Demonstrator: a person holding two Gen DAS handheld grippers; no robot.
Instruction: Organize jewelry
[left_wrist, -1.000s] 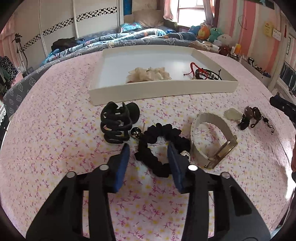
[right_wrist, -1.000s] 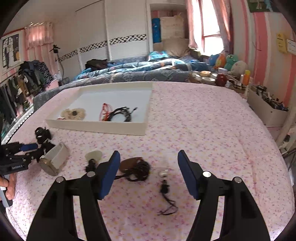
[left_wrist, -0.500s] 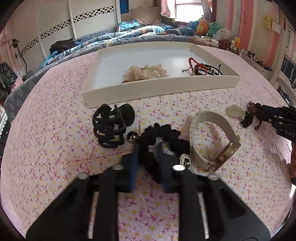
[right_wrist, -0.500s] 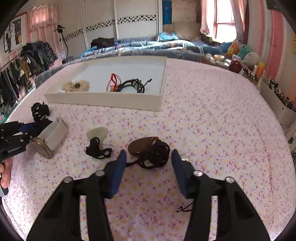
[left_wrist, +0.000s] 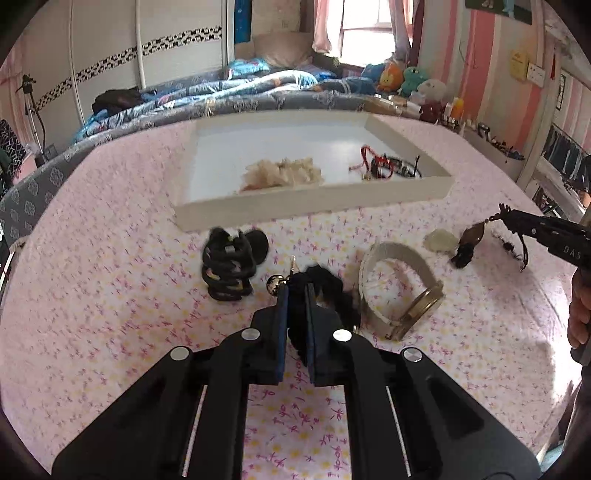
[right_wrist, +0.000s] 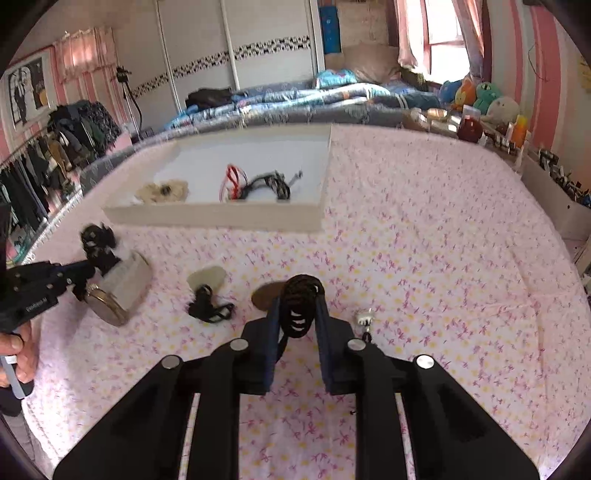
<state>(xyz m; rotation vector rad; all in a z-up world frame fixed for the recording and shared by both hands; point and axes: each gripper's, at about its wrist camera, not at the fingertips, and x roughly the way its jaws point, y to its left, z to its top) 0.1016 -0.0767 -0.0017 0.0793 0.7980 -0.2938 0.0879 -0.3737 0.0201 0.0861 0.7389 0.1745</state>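
The left gripper (left_wrist: 296, 295) squeezes the black scrunchie (left_wrist: 328, 286) so it can be lifted. The right gripper (right_wrist: 299, 308) pinches the dark cord necklace (right_wrist: 301, 295). The white tray (right_wrist: 221, 218), straight ahead, waits for both.

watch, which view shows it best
Left wrist view: the watch lies close, its whole band loop and round gold case in plain sight. In the right wrist view it sits off at the left edge, smaller, partly behind the left gripper.

Home bedroom: bed (right_wrist: 295, 103), wardrobe (right_wrist: 236, 48), plush toys (left_wrist: 406, 79), clothes rack (right_wrist: 44, 162).
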